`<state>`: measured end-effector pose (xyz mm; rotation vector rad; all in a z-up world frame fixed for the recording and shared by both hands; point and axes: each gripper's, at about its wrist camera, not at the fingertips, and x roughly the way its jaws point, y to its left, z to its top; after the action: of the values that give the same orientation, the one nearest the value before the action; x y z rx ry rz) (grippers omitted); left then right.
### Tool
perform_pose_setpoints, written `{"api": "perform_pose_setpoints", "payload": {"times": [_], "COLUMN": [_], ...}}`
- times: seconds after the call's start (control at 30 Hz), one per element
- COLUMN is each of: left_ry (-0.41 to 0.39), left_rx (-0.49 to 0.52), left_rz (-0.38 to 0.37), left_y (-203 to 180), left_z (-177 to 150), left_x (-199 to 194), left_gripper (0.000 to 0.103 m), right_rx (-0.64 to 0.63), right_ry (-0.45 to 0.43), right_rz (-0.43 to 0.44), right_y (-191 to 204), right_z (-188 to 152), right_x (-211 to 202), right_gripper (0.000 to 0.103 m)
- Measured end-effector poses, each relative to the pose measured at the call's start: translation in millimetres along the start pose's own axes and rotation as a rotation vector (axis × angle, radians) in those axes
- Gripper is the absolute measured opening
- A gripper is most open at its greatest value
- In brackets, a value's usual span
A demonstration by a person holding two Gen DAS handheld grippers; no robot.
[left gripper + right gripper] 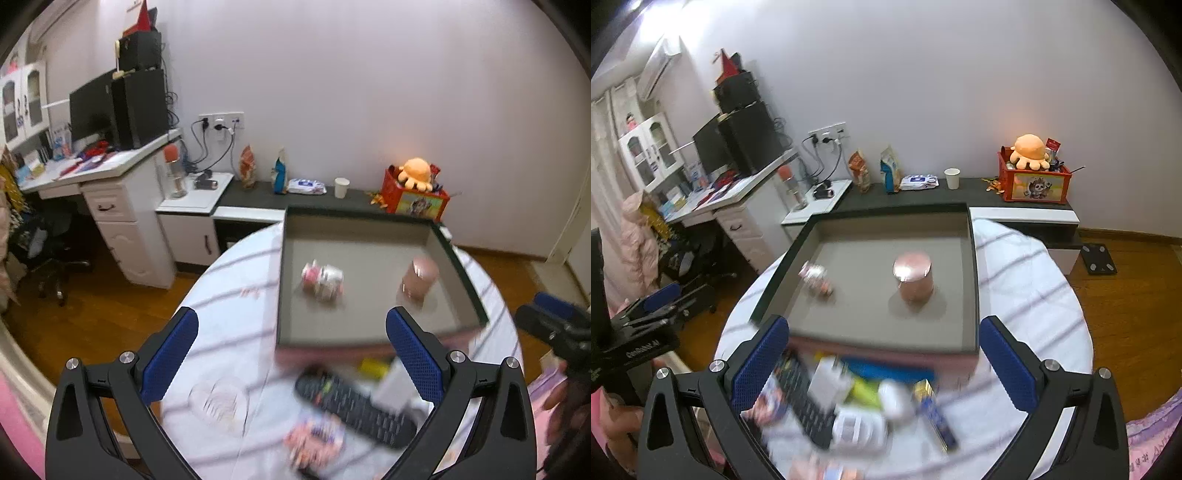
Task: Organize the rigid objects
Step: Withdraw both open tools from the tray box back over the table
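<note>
A shallow grey tray (369,332) (964,291) lies on a round table under a white striped cloth. Inside it a pink round tin (419,278) (913,277) stands upright and a small pink-and-white bottle (323,280) (815,278) lies on its side. In front of the tray, blurred, lie a black remote (354,406) (805,398), white boxes (857,424) and a blue-and-yellow packet (936,413). My left gripper (291,354) is open above the remote with nothing between its fingers. My right gripper (882,365) is open above the pile, also holding nothing.
A dark low shelf behind the table carries snack bags (860,166), a paper cup (952,178) and a red box with an orange plush (1032,173). A white desk with a monitor (96,107) stands left. A scale (1099,258) lies on the wooden floor.
</note>
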<state>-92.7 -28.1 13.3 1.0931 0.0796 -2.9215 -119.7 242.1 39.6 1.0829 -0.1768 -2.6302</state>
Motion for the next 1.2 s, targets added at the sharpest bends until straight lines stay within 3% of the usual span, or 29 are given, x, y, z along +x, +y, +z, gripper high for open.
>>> {"api": "perform_pose_setpoints", "payload": {"times": [0.23,0.6,0.87,1.2], "left_ry": [0.033,0.096,0.120,0.154], "left_rx": [0.023,0.062,0.042,0.029], "left_rz": [0.053,-0.040,-0.081,-0.048], "left_y": [-7.1,-1.3,-1.0,0.2], "left_z": [-59.8,-118.0,-131.7,-143.4], "left_x": [-29.2,-33.9,-30.3,-19.4], "left_gripper": [0.103,0.103,0.103,0.103], "right_rx": [-0.041,0.082,0.072,0.050], "right_ry": [0.034,0.065,0.073,0.114], "right_rz": [-0.024,-0.105,-0.148,-0.138], "right_y": [10.5,9.5,21.0,28.6], "right_z": [-42.4,-108.0,-120.6,-131.7], "right_x": [-25.2,-43.9,-53.6,-42.3], "right_gripper": [0.103,0.103,0.103,0.103]}}
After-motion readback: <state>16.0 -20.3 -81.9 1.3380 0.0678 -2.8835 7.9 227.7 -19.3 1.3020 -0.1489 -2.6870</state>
